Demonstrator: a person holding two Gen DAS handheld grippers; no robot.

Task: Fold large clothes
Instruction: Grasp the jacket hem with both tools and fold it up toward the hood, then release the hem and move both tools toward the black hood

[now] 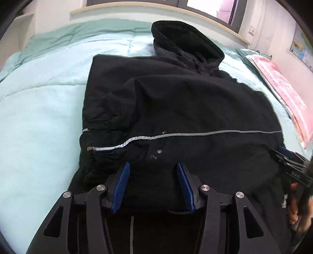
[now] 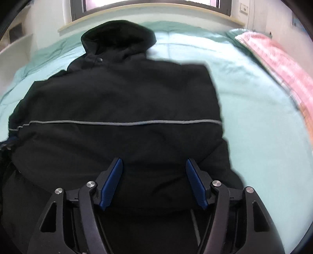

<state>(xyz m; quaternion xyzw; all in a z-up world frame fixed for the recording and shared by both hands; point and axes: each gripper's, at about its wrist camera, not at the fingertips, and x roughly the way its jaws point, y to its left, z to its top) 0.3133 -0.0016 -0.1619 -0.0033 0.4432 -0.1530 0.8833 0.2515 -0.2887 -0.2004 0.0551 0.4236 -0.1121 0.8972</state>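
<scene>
A black hooded jacket (image 1: 185, 101) lies on the bed with its sleeves folded in. Its hood (image 1: 185, 41) points to the far side and a grey reflective stripe (image 1: 176, 134) runs across it. My left gripper (image 1: 153, 166) hovers over the jacket's near hem, open, its blue pads (image 1: 123, 179) apart with only flat fabric beneath. In the right wrist view the same jacket (image 2: 121, 97) fills the middle. My right gripper (image 2: 154, 161) is open above the hem near the jacket's right side. That right gripper (image 1: 289, 166) also shows at the left wrist view's right edge, held by a hand (image 1: 297, 213).
A pale turquoise quilt (image 1: 39, 109) covers the bed, with bare quilt left of the jacket and to its right (image 2: 254, 109). A pink patterned cloth (image 2: 283, 64) lies along the bed's right side. A headboard shelf (image 2: 156, 9) and a window stand behind.
</scene>
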